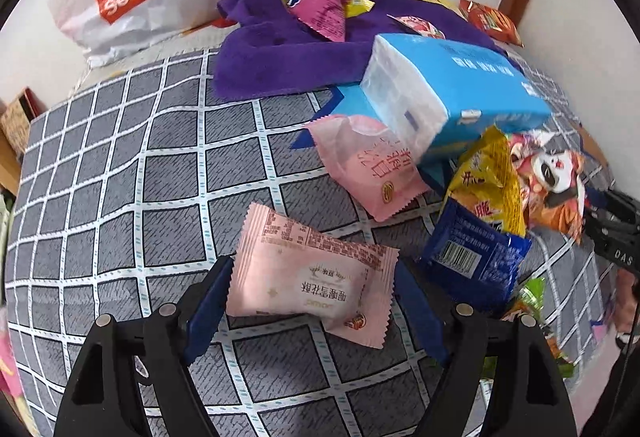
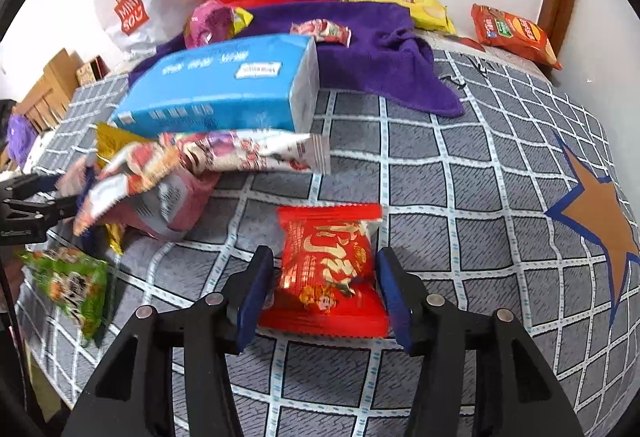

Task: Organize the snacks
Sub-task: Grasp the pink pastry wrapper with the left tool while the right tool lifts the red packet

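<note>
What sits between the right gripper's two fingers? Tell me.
A red snack packet lies on the checked bedcover between the right gripper fingers, in the right wrist view. Both pads stand just clear of it, so it isn't clamped.

A pale pink snack packet [image 1: 310, 277] with crimped ends lies flat on the checked bedcover, its print upside down in the left wrist view, and a second pink packet [image 1: 366, 173] lies just beyond it, partly under a blue tissue pack. A red packet [image 2: 328, 269] with gold lettering lies flat on the cover in the right wrist view. Beside the tissue pack is a loose heap: a yellow bag [image 1: 486, 185], a dark blue packet [image 1: 474, 261] and a cartoon-printed bag [image 1: 554, 177], with a green packet [image 2: 70, 283] lying apart.
</note>
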`<state>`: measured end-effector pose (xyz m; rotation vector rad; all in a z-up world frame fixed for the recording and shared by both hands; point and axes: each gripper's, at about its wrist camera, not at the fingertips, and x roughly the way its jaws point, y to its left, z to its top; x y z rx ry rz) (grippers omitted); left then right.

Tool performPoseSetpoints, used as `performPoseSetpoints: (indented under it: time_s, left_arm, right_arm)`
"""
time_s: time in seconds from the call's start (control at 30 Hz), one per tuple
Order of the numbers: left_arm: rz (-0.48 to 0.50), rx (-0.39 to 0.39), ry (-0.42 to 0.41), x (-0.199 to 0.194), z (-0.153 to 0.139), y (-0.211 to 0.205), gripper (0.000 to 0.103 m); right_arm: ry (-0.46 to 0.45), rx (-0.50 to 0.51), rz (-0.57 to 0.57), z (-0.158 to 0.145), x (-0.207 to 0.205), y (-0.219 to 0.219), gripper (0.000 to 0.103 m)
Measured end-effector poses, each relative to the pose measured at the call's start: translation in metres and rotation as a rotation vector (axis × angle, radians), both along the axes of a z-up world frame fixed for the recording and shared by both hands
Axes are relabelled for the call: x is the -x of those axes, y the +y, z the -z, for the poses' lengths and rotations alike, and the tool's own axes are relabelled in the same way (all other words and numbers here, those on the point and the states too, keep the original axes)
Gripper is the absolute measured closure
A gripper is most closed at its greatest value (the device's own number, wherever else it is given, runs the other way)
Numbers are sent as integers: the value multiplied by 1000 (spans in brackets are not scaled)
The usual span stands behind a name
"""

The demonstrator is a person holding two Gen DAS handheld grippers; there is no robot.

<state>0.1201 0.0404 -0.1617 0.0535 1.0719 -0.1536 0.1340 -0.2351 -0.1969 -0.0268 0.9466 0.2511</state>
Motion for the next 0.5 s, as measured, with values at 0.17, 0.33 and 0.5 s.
performPoseSetpoints:
  time_s: [0.17,0.33,0.5]
  left_arm:
    - [12,-20,-25,5,-3,-2,42]
    - [19,55,-18,12,-13,3,48]
    - [-16,35,-54,21,-28,8,48]
  right_arm:
    - [-34,17,2,-1,1,2,53]
    - [-46,-1,-2,-8,5,0,54]
    - [-65,-16,-5,-18,10,0,56]
